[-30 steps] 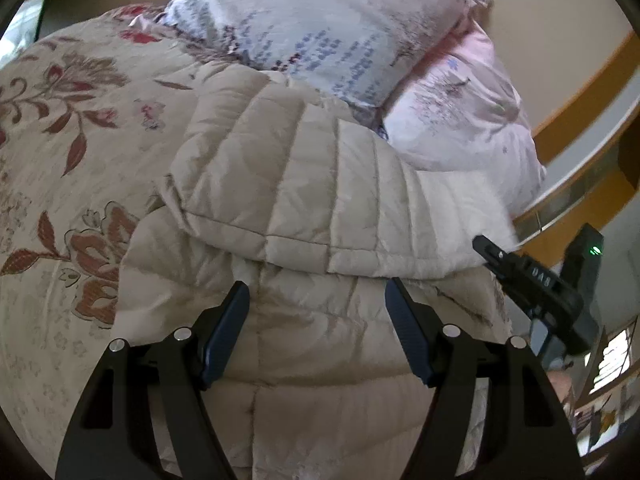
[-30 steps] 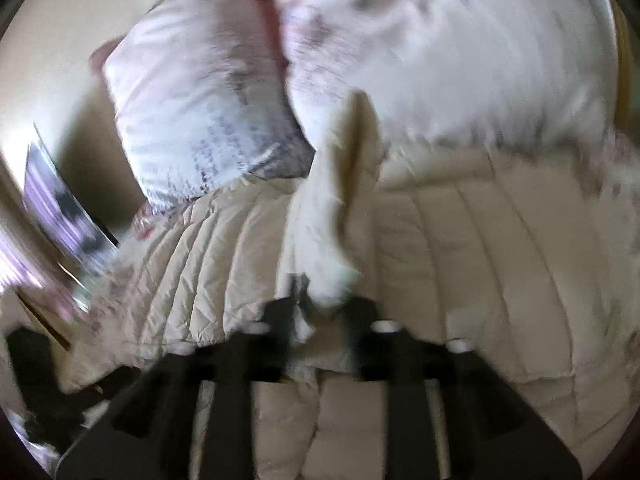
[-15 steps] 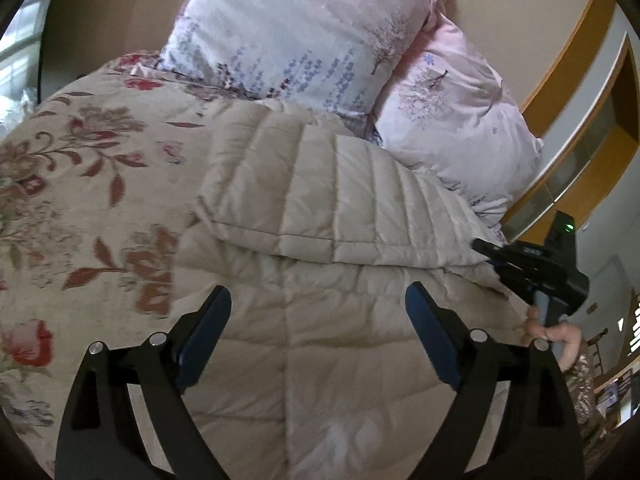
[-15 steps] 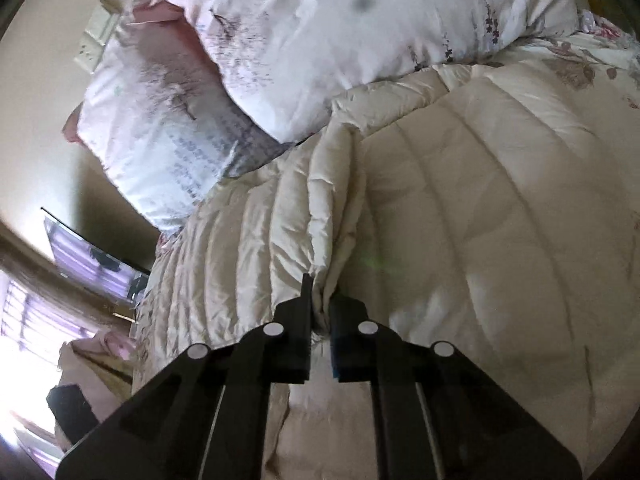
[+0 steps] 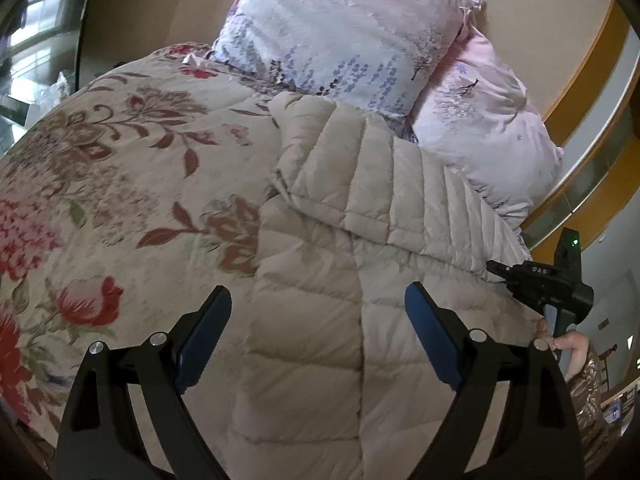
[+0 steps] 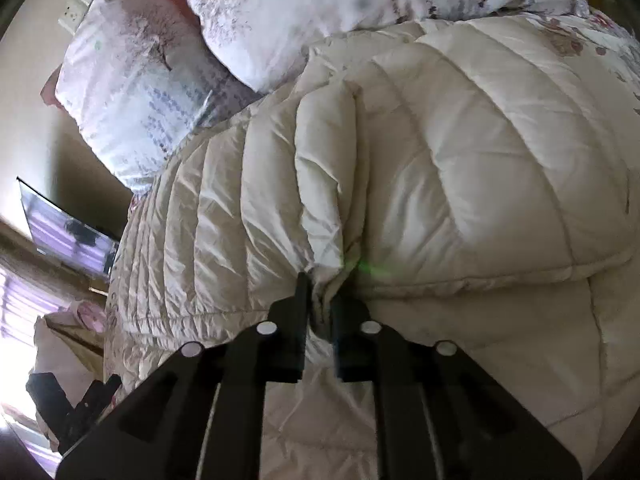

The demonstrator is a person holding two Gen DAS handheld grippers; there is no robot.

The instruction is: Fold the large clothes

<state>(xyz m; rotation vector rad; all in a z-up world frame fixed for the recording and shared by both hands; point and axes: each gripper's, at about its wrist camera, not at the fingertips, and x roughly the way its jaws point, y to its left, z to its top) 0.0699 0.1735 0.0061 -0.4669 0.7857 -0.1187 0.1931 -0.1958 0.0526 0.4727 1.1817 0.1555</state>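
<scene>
Right gripper (image 6: 320, 300) is pinching a bunched fold of the beige down jacket (image 5: 360, 208), jaws easing apart, probably to set the flap down. Left gripper (image 5: 318, 328) is hovering wide, empty. Jacket is lying half-folded on the floral bedspread (image 5: 120, 168), near the pillows (image 5: 340, 32) at the head edge.
</scene>
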